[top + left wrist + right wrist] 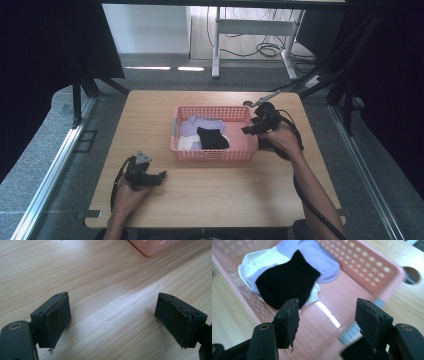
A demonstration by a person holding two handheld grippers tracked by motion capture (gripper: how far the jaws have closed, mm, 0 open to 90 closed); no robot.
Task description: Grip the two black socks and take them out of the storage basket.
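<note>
The high view looked forward and down from above the person's side, taking in the whole table (210, 200) and the floor beyond. The left gripper view sat close over the tabletop, facing along its jaws toward one corner of the pink basket (152, 246). The right gripper view looked steeply down into that basket (367, 267) from near its rim. All three views shared the basket (215, 152) and the tabletop.

Both grippers, left gripper (159, 176) and right gripper (246, 130), are black; worn, frayed pads (57, 321); black cables; grey three-cornered plate (143, 158) on the left one.
</note>
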